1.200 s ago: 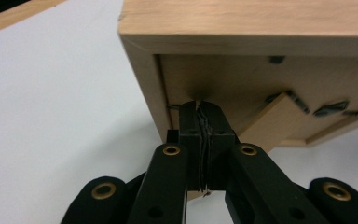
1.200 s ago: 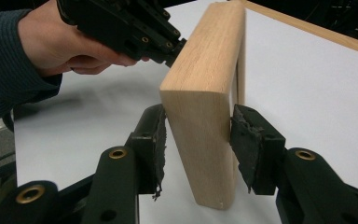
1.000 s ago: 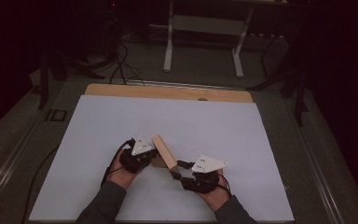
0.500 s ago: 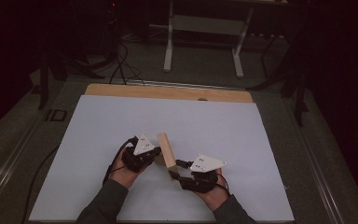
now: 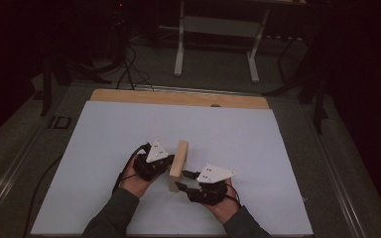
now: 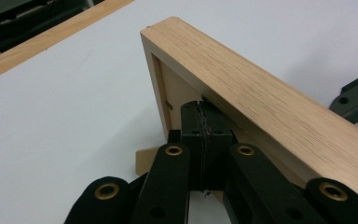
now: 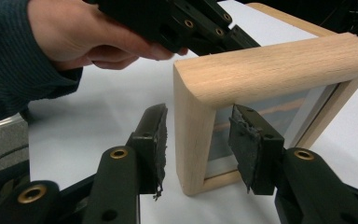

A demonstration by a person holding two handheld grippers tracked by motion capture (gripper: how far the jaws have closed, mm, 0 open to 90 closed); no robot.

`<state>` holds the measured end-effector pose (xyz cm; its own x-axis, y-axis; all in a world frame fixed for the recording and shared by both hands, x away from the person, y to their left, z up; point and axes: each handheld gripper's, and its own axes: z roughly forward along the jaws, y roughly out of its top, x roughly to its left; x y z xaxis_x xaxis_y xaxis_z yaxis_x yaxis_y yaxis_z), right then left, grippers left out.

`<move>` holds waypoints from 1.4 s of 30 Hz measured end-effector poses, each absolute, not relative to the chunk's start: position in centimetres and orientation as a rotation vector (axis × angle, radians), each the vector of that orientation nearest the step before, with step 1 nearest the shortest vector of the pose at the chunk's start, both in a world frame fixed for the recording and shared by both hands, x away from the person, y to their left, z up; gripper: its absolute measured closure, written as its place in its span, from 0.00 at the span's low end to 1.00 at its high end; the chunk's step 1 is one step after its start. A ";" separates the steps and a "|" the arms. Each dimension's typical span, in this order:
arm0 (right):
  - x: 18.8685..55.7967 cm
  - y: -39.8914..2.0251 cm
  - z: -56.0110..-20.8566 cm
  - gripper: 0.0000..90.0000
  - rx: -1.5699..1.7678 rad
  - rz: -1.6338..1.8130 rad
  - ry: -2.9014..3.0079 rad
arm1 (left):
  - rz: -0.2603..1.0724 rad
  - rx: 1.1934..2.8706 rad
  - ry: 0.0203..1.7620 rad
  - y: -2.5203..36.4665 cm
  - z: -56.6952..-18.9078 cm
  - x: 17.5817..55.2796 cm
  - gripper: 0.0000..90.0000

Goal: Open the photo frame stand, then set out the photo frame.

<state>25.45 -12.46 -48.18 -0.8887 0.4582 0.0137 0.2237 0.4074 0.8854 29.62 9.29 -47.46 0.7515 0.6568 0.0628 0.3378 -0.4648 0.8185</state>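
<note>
1. High view: a light wooden picture frame with a glazed front [image 5: 178,164] stands on edge on the white desk top [image 5: 104,134], toward the near middle, between the two hands. Its long top rail runs near to far.
2. The left claw [image 5: 166,166] sits just left of the frame, at its back side. The left hand [image 5: 138,177] and dark sleeve come in from the near edge.
3. The right claw [image 5: 179,184] reaches the frame's near end from the right. The right hand [image 5: 217,198] lies near-right of it.
4. Left claw view: the left claw [image 6: 203,122] has its jaws pressed fully together, pads meeting with no gap. The pads lie against the recessed back panel of the frame [image 6: 261,100], just under the top rail. Whether anything thin is pinched between them, I cannot tell.
5. Right claw view: the right claw [image 7: 196,140] stands part-way wide, straddling the near upright of the frame [image 7: 261,67]. One pad lies against the glazed front. The other pad stands just off the outer wooden side, a small gap visible. No grip on the frame.
6. Right claw view also shows the left hand [image 7: 88,35] with its claw above and behind the frame's top rail.
7. A bare wooden strip [image 5: 178,98] runs along the far edge of the desk.
</note>
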 end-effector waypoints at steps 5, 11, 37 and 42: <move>25.6 -12.2 -47.9 0.62 0.598 1.490 2.425 | 0.474 2.090 0.752 9.4 -47.5 29.7 1.00; 25.7 -12.4 -48.0 0.62 0.600 1.490 2.423 | 0.473 2.090 0.752 9.5 -47.6 29.8 0.99; 26.1 -14.2 -47.4 0.65 0.607 1.551 2.404 | 0.526 1.960 0.808 11.8 -45.6 26.4 0.97; 26.5 -14.9 -47.2 0.69 0.633 1.556 2.379 | 0.515 1.953 0.792 11.6 -45.1 25.4 0.96</move>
